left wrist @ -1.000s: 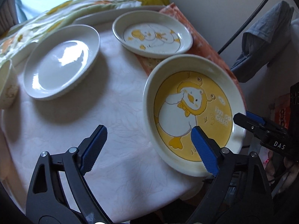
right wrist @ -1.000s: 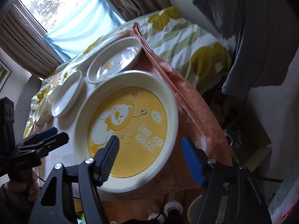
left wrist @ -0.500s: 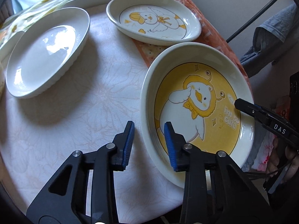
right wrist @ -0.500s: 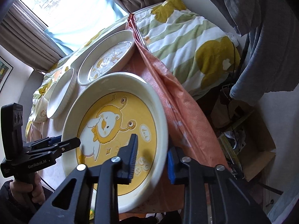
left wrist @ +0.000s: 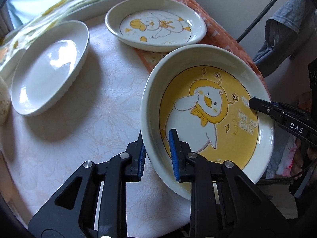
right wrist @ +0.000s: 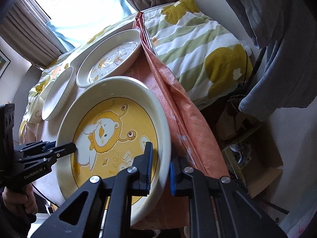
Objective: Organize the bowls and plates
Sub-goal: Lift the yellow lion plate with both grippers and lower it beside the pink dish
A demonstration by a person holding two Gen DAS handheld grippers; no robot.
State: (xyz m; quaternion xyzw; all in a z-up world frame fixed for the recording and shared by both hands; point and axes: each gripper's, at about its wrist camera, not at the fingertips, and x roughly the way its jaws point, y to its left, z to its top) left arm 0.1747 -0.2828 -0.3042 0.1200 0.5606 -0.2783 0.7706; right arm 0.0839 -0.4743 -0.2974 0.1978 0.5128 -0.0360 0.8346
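A large cream plate with a yellow duck picture (left wrist: 208,103) (right wrist: 111,130) lies at the table's near right edge, partly on an orange cloth (left wrist: 218,31). My left gripper (left wrist: 158,156) straddles its near-left rim, one blue pad outside the wall and one inside; its jaws are closing and the pads press on the rim. My right gripper (right wrist: 160,170) is shut on the opposite rim, and its tip shows in the left wrist view as the right gripper (left wrist: 251,102). In the right wrist view the left gripper (right wrist: 67,147) reaches in over the plate's far rim.
A white plate with a duck drawing (left wrist: 156,25) sits behind the yellow one. A plain white fluted plate (left wrist: 49,67) lies to the left, with a cup (left wrist: 3,103) at the far left edge. Beyond the table are a striped blanket (right wrist: 198,45) and hanging grey clothing (right wrist: 277,49).
Both grippers went from wide open to closed on opposite rims of the yellow duck plate, moving in a little toward it.
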